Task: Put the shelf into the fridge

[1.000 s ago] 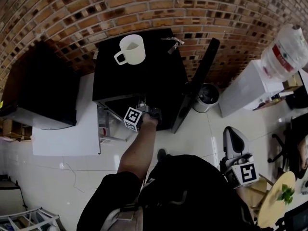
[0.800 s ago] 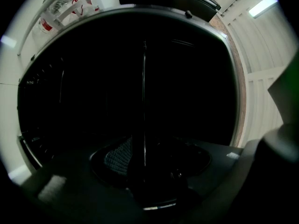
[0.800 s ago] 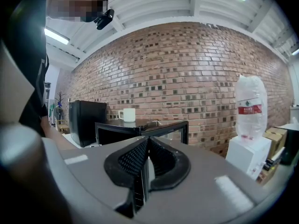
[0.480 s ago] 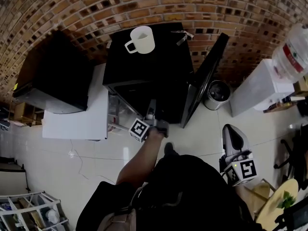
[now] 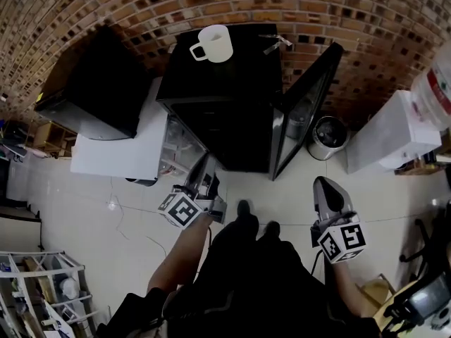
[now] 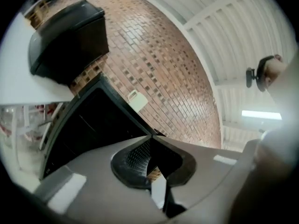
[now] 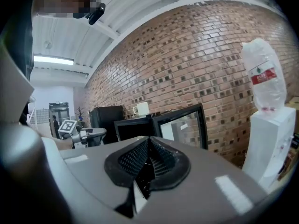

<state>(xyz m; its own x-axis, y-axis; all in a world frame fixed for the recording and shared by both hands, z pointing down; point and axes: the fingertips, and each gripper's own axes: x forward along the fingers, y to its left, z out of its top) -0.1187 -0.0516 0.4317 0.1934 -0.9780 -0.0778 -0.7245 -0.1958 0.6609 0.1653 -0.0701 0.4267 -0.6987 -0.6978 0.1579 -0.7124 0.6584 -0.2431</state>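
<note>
The black mini fridge [image 5: 225, 118] stands against the brick wall, its glass door [image 5: 303, 111] swung open to the right and a white mug [image 5: 215, 43] on its top. Its inside is dark, and I cannot make out the shelf there. My left gripper [image 5: 201, 169] hangs over the floor in front of the fridge's left corner. Its jaws have just been closing, and they now meet with nothing between them [image 6: 150, 136]. My right gripper [image 5: 325, 187] is held at the right, below the door, also shut and empty [image 7: 149, 139].
A white table [image 5: 116, 146] with a black box [image 5: 91, 83] on it stands left of the fridge, and a clear rack [image 5: 176, 146] sits between them. A metal bin [image 5: 328, 136] and a water dispenser [image 5: 394, 132] stand to the right. A wire rack [image 5: 42, 294] is at the bottom left.
My left gripper has drawn back out of the fridge opening, towards me and to the left, and it has rolled. The right gripper has sunk a little.
</note>
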